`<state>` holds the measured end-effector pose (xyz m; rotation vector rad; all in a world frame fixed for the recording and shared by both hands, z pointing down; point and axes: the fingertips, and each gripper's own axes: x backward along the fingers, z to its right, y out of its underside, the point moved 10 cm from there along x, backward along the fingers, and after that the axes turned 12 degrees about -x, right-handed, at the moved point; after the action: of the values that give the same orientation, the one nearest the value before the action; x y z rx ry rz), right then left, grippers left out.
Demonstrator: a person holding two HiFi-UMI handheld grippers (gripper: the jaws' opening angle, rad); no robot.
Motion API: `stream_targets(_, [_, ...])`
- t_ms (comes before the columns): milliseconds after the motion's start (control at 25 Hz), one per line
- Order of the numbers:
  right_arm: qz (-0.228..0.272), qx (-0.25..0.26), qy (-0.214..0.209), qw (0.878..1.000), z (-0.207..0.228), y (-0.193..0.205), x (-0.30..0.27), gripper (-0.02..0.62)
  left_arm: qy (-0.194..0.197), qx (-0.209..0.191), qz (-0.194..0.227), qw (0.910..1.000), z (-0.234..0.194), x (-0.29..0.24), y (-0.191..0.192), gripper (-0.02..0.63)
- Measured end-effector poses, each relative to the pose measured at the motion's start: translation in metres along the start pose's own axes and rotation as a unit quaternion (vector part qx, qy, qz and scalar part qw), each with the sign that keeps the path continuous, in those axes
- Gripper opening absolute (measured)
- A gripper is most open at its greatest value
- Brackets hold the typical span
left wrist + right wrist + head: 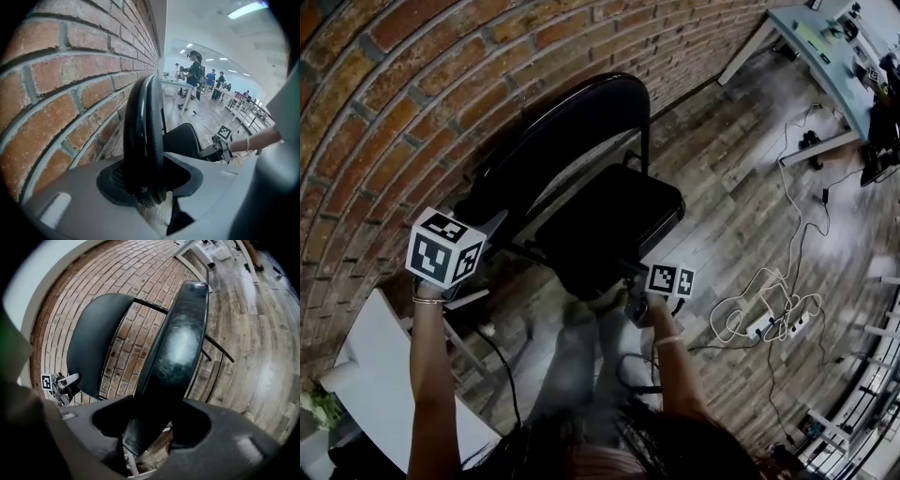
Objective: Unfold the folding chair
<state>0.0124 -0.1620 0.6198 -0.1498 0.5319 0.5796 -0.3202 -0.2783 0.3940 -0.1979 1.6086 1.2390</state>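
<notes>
Brick wall (384, 112) on your left, plank floor (750, 216) everywhere else. The folding chair (581, 234) stands right beside the wall, directly ahead of you.

- Chair: the seat (176, 348) is swung away from the backrest (143, 131) but does not look fully down. In the right gripper view it rises at a steep slant, with a clear gap to the back. I'd call it roughly mid-unfold.
- Left tongs (145, 183): clamped on the backrest's side edge, and the padded rim fills the gap between the pads. Likely reason: you're anchoring the back so the frame can't tip or walk while the seat pivots.
- Right tongs (150, 423): closed on the seat's front edge, with the pad wedged between the jaws. That's the point farthest from the hinge, so it gives the best leverage for pushing the seat down.
- The two grips are well apart, one high on the back and one low at the front. That suits spreading the chair.
- Frame tubes (218, 350) show behind the seat. I can't see the feet, so I can't tell how far the legs have spread.

Next, as I judge it: keep the back pinned and press the seat edge down and toward you until it stops. Risk: the feet skid on the planks, or the back bumps the brick.

Surroundings: a cable tangle with a power strip (769, 319) lies on the floor to your right, well clear of the chair. A counter (825, 56) stands far off at top right.
</notes>
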Motion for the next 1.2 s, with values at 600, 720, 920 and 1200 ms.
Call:
stream_targets(600, [-0.014,-0.010,-0.027,0.999,0.050,0.012,0.026,0.229,-0.015,0.011,-0.016,0.9997,0.030,-0.006,0.000,0.158])
stream_targets(720, [-0.021,-0.013,-0.030,0.999,0.062,0.016,0.030,0.229,-0.016,0.013,-0.018,0.9996,0.037,-0.008,0.001,0.158])
stream_targets(920, [-0.031,-0.017,-0.036,0.999,0.079,0.019,0.037,0.229,-0.020,0.014,-0.021,0.9995,0.048,-0.010,0.003,0.160])
stream_targets(1200, [-0.047,-0.026,-0.040,0.998,0.105,0.023,0.045,0.229,-0.022,0.021,-0.024,0.9993,0.058,-0.015,0.006,0.161])
